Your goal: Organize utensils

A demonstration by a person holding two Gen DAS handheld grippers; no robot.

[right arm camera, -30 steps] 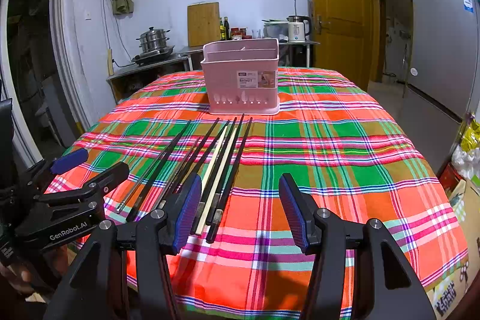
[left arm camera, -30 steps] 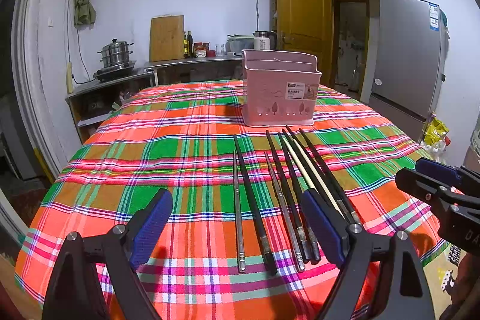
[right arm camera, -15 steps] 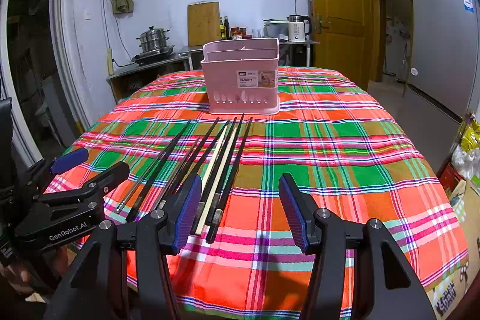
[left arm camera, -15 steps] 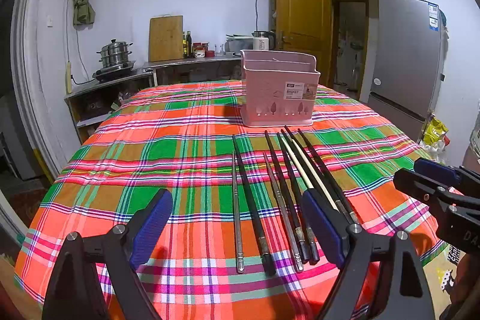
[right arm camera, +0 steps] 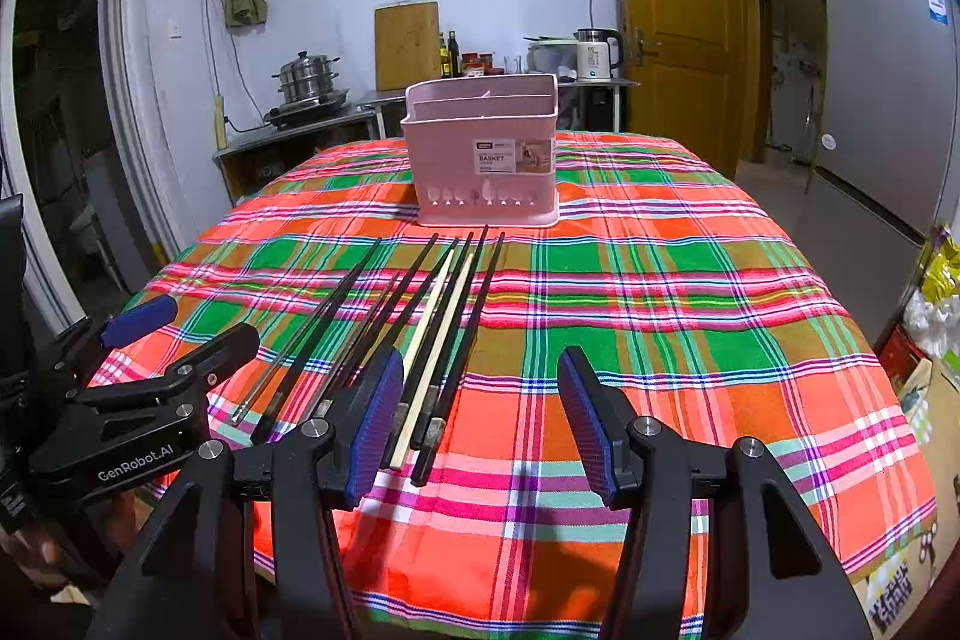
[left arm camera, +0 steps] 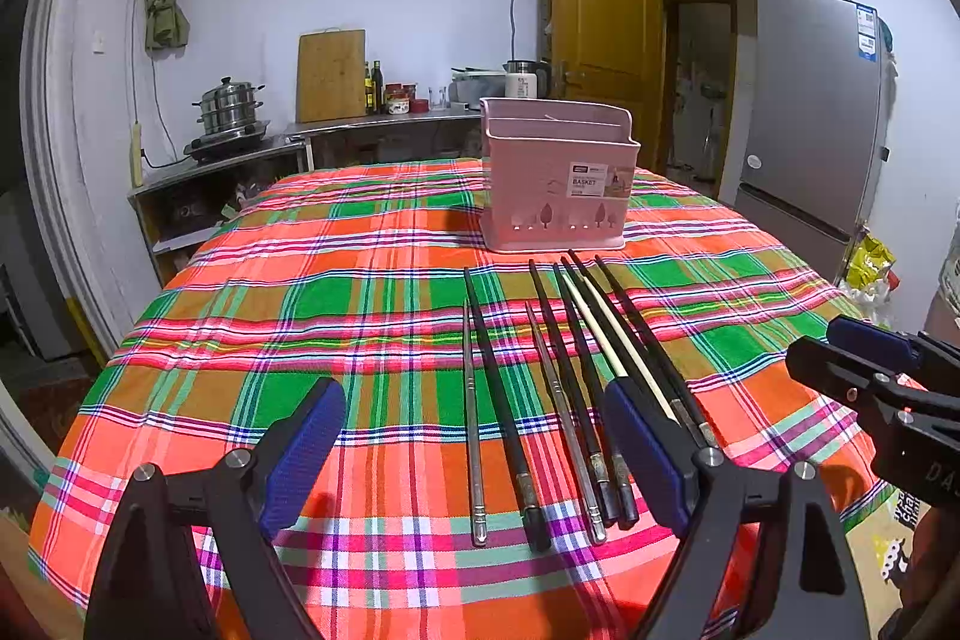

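Several chopsticks lie side by side on the plaid tablecloth: black ones, thin metal ones and a pale wooden pair; they also show in the right wrist view. A pink utensil basket stands upright behind their far tips, also in the right wrist view. My left gripper is open and empty above the near ends of the chopsticks. My right gripper is open and empty just right of the bundle's near ends. Each gripper shows in the other's view, the right one and the left one.
The table with the plaid cloth ends close in front of me. A counter with a steamer pot, cutting board and kettle runs behind. A grey fridge and a wooden door stand at the right.
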